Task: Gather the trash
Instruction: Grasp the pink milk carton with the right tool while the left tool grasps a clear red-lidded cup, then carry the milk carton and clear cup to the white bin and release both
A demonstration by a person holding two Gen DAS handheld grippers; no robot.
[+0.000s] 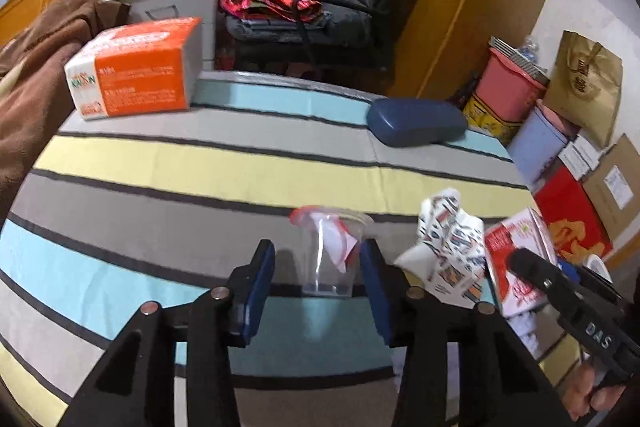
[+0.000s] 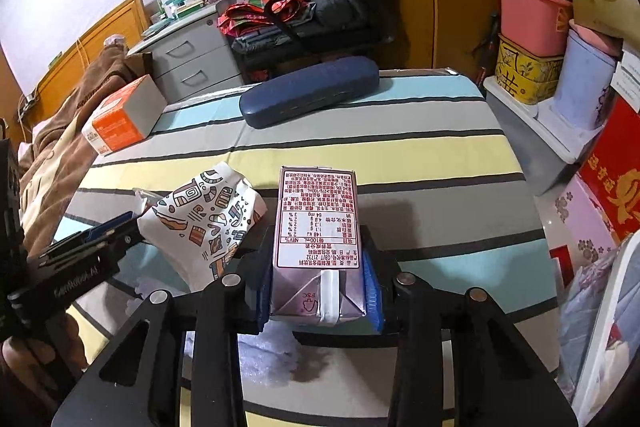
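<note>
The right gripper (image 2: 318,283) clamps a drink carton (image 2: 318,227) near the striped table's (image 1: 200,163) front edge; the left gripper (image 1: 318,283) brackets a clear cup (image 1: 332,251), contact seemingly unsure. Cluttered bedroom behind.

We see an orange tissue box (image 1: 136,67) and a blue glasses case (image 1: 416,121) lying well apart on the striped bench (image 1: 200,163). Behind stands a grey drawer cabinet (image 2: 196,59).

Your counter (image 2: 420,155) wears a striped cloth. Directly on it you have an orange box (image 1: 136,71), a blue case (image 2: 308,91), a clear plastic cup (image 1: 332,255) and a crumpled printed paper bag (image 2: 204,219).
</note>
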